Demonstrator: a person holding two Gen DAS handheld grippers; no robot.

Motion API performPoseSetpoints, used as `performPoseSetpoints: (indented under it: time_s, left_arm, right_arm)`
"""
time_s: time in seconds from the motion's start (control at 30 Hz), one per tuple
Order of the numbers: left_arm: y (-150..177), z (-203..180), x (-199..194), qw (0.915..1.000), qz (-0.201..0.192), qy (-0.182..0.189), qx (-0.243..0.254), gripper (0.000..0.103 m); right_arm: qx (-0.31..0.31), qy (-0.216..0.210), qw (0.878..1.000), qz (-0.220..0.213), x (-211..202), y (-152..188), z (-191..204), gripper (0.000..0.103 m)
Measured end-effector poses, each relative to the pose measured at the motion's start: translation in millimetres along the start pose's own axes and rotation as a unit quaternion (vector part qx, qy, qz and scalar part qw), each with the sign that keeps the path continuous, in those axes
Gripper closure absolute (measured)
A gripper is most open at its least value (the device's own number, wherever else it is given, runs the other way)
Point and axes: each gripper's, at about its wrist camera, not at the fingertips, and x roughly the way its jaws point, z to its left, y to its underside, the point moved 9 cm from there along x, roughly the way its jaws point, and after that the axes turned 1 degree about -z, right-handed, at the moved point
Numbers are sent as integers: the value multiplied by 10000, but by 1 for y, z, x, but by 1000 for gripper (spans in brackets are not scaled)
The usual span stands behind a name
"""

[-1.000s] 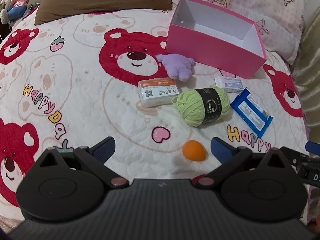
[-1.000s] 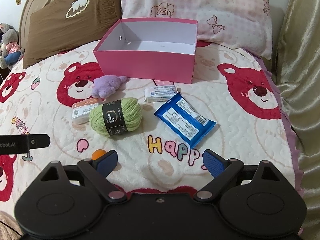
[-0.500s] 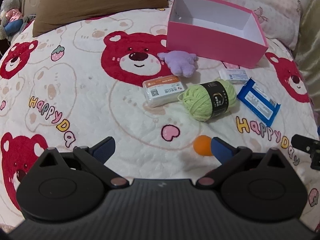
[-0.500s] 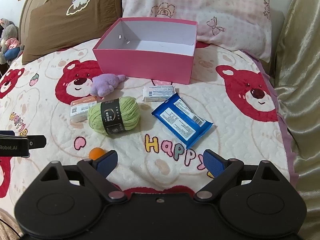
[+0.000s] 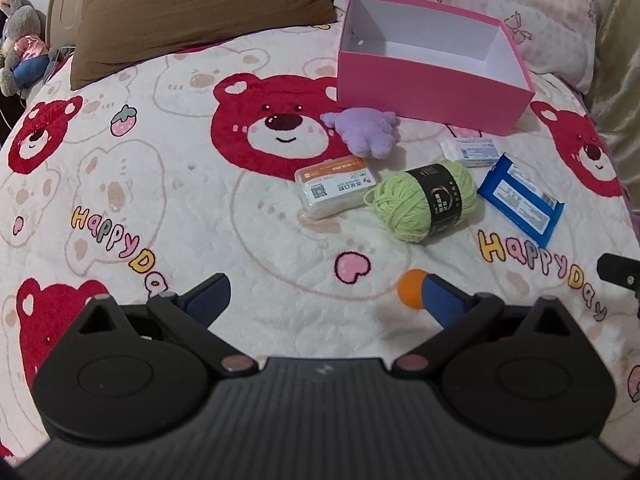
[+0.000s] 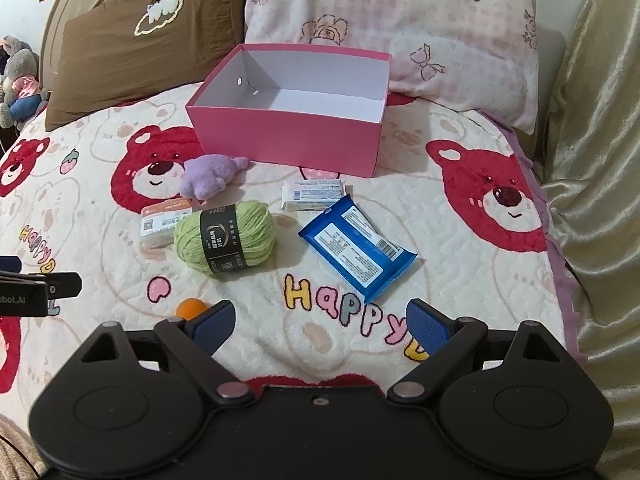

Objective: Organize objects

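An empty pink box (image 5: 424, 88) (image 6: 280, 136) stands at the back of the bed. In front of it lie a purple plush (image 5: 366, 130) (image 6: 212, 176), a white card case (image 5: 336, 190) (image 6: 162, 226), a green yarn ball (image 5: 428, 200) (image 6: 226, 236), a small white packet (image 5: 472, 151) (image 6: 312, 196), a blue wipes pack (image 5: 520, 200) (image 6: 356, 244) and an orange ball (image 5: 410, 294) (image 6: 191, 307). My left gripper (image 5: 326, 298) is open above the blanket, its right finger partly covering the orange ball. My right gripper (image 6: 320, 322) is open with nothing between its fingers.
A bear-print blanket (image 5: 160, 200) covers the bed. A brown pillow (image 5: 200, 12) and a pink checked pillow (image 6: 400, 32) lean at the headboard. Gold curtain fabric (image 6: 592, 160) hangs along the right side. Stuffed toys (image 5: 20, 52) sit at the far left.
The left wrist view has rolled and shifted, so the orange ball now sits against the left gripper's right finger instead of between the fingers. The right view barely differs.
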Motion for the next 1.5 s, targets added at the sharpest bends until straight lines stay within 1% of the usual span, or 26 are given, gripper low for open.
performPoseSetpoints:
  time_s: [0.27,0.37,0.5,0.73,1.13,1.33,1.5]
  left_arm:
    - [0,1,0,10000,7,8,-7,0]
    - [2,0,1,9999,59,117,-22,0]
    - [3,-7,-2,9996,33,265,-3,0]
    - [1,-14,-4,9998,-42,103,135,0]
    - [1,-13,-5,9997,-18,141,179,2]
    - [1,-16,-8,9995,-88,132,271,2]
    - [1,-19,-9,9995,-107,175,246,2]
  right_arm:
    - [-73,-41,10000,27,0,2,6,9]
    - [-99,-33,9999,38,1,2,8,9]
    - [-123,-33,9999,60,2,4,8,9]
    - [-122,-36,9999,60,2,4,8,9]
    - [-185,38,9998,87,0,5,1,9]
    - [-191,44,9998,82,-1,6,1,9]
    - [-199,46,9998,79,-1,6,1,9]
